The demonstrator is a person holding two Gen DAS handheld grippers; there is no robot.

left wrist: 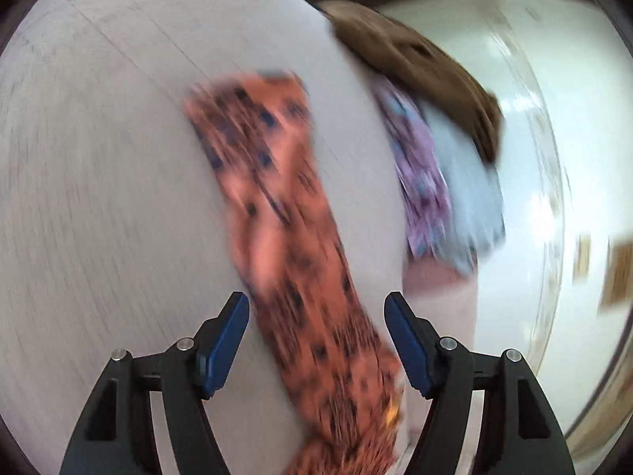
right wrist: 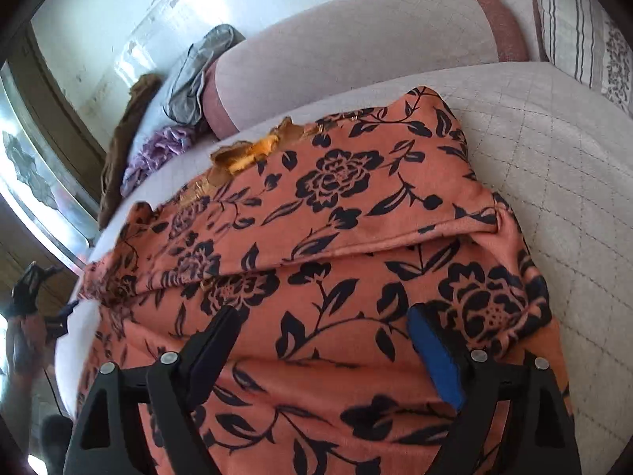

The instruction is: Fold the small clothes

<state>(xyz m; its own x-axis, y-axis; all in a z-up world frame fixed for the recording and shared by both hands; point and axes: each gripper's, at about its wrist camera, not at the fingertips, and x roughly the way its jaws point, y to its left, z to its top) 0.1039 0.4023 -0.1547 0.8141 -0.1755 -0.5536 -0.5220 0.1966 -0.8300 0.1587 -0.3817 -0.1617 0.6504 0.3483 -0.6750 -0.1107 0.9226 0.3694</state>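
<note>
Orange floral garment (right wrist: 340,206) lies part-folded on the sofa seat (right wrist: 554,126); left tool (left wrist: 316,340) and right tool (right wrist: 324,340) gape empty above it. Next: regrip an edge.

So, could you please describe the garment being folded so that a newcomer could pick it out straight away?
Start at the pale quilted sofa seat; the orange fabric garment with dark navy flower print lies spread across its front, one layer folded over. The small heap of clothes by the sofa's far end is brown, lilac and grey; only this piece is orange and floral.
</note>
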